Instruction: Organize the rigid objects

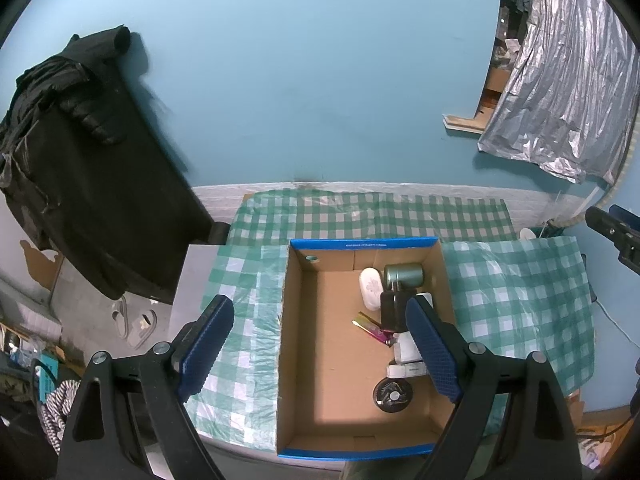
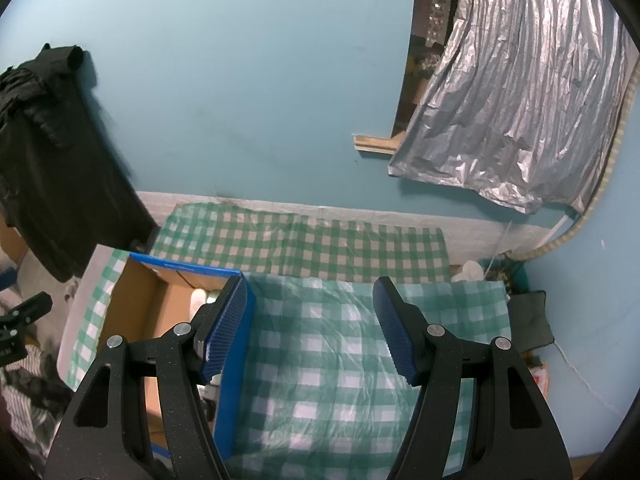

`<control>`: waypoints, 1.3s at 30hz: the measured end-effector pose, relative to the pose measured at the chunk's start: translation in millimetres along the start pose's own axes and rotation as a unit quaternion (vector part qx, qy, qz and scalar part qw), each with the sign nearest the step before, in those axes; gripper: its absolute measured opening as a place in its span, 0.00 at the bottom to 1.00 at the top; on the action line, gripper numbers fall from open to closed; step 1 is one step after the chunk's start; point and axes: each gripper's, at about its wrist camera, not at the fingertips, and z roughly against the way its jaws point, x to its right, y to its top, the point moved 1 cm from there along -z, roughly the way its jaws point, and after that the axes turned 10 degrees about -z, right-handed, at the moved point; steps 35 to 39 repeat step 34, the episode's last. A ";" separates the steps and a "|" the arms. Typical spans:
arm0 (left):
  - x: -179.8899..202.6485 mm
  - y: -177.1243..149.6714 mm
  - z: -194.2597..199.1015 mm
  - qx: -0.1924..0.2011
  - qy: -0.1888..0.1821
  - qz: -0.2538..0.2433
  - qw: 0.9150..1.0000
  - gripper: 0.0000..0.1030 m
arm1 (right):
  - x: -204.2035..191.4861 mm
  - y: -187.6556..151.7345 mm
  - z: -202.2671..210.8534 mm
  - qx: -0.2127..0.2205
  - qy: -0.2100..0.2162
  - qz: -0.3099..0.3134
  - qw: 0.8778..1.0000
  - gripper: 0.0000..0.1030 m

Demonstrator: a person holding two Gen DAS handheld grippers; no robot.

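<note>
Things already lie in the cardboard box (image 1: 352,360) — a white oval case (image 1: 370,285), a green metal cylinder (image 1: 403,275) on its side, a black block (image 1: 391,311) just below it, a gold-and-pink clip (image 1: 372,328), some white pieces (image 1: 406,362) close to the right wall and a dark round fan-like disc (image 1: 393,395) nearest the camera. All of them sit along the box's right half, close together, some touching; the left half of the floor is bare cardboard.

Left gripper (image 1: 320,348) hangs above the box with its blue pads (image 1: 208,348) spread wide and nothing between them. Right gripper (image 2: 310,330) is likewise wide open and holds nothing — it hangs over the checked cloth (image 2: 320,360) to the right of the box (image 2: 168,292), whose blue rim shows beside its left pad.

On the cloth that either view shows, no loose rigid item is left lying out; a white object (image 2: 472,270) sits at the far right edge by the wall, too small to name, and I cannot tell whether it belongs to the task.

Judging from this, the gathering looks mostly or wholly done: everything recognisable is inside the box. What may remain is a tidier spread within the box, since the pile crowds one side, or a last check of the parts of the table that the grippers hide. With both tools empty, neither is partway through a carry.
</note>
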 end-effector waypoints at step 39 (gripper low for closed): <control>5.4 -10.5 0.5 -0.014 -0.011 0.000 1.000 0.88 | 0.5 -3.9 2.3 -0.003 -0.002 0.003 1.000 0.64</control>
